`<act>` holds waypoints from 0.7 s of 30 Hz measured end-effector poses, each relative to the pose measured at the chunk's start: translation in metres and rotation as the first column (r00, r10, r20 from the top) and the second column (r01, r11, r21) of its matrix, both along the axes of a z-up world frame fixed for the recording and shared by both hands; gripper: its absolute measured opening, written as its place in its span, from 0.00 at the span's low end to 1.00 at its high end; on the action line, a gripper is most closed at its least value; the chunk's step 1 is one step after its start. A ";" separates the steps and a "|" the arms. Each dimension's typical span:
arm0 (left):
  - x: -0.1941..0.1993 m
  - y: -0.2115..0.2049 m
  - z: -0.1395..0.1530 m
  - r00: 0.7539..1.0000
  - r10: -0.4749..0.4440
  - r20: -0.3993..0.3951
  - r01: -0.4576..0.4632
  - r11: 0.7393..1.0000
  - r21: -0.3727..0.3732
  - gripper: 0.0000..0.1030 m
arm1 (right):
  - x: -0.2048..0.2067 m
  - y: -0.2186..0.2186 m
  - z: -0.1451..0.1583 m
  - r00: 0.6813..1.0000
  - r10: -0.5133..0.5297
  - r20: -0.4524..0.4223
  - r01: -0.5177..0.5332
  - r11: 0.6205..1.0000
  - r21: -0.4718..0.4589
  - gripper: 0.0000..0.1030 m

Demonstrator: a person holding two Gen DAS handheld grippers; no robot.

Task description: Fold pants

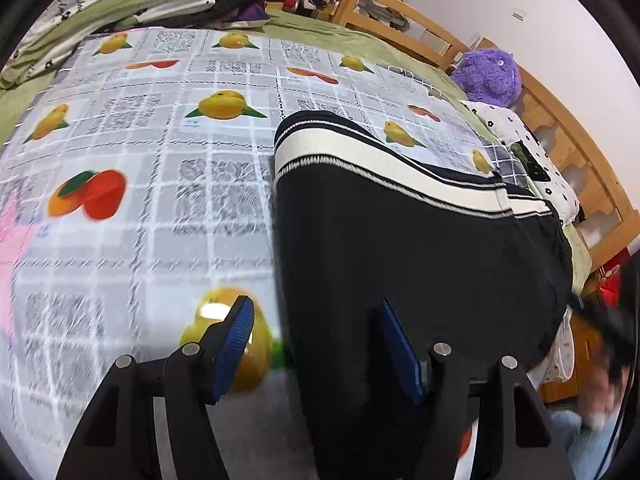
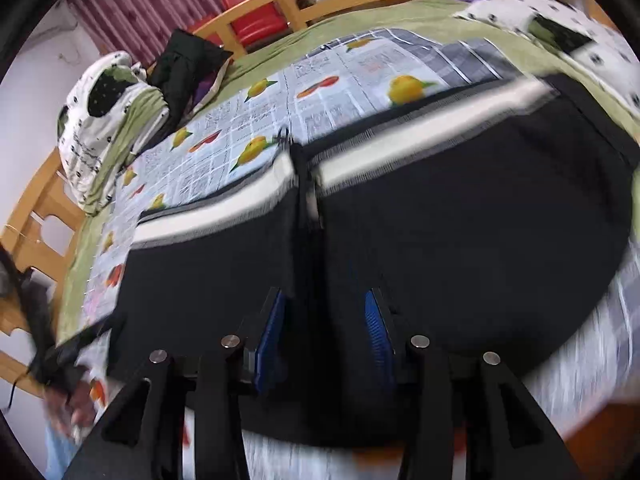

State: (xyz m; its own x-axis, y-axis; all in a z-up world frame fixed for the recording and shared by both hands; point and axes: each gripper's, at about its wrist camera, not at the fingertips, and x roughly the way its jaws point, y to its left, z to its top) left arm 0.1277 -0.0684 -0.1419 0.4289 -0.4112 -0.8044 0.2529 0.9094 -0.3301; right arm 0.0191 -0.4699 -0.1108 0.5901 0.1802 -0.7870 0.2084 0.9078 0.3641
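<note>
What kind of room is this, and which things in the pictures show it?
Most likely a bedroom. The black pants lie on a fruit-print cloth spread over a bed with a wooden bed frame. A rolled-up quilt and a purple plush toy sit at the edges of the bed.

Your right wrist view is motion-smeared: the pants [image 2: 460, 240] stripe and the bed's near edge blur out. The right gripper [image 2: 324, 344] is over black cloth, contact unreadable. In the left view, the pants' lower end runs off the frame bottom; the blurred person [image 1: 600, 392] at right is cut off.
</note>
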 end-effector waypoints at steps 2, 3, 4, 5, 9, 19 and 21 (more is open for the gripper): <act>0.015 -0.004 -0.007 1.000 -0.001 -0.032 0.000 1.000 -0.017 0.61 | -0.028 0.005 -0.007 1.000 -0.012 -0.013 0.013 0.999 0.041 0.46; 0.019 -0.006 -0.009 0.999 -0.005 -0.041 0.003 1.000 -0.031 0.61 | -0.044 0.008 -0.013 0.999 -0.020 -0.029 0.021 0.999 0.047 0.46; 0.024 -0.008 -0.012 0.999 -0.007 -0.050 0.005 0.999 -0.040 0.60 | -0.052 0.011 -0.018 0.999 -0.034 -0.039 0.036 0.998 0.047 0.47; 0.029 -0.012 -0.015 0.999 -0.004 -0.052 0.002 0.999 -0.042 0.56 | -0.058 0.013 -0.024 0.998 -0.051 -0.043 0.053 0.997 0.054 0.48; 0.035 -0.024 -0.015 0.999 -0.006 -0.038 0.004 0.999 -0.044 0.31 | -0.067 0.016 -0.049 0.986 -0.162 -0.027 0.164 0.980 0.109 0.50; 0.030 0.045 0.036 1.000 -0.011 0.028 0.017 0.976 -0.218 0.10 | -0.040 0.059 -0.033 0.989 -0.147 -0.030 0.150 0.974 0.169 0.02; 0.020 0.073 0.047 0.997 0.004 0.081 0.008 0.988 -0.152 0.10 | -0.030 0.095 -0.028 0.997 -0.071 -0.024 0.073 0.991 0.111 0.02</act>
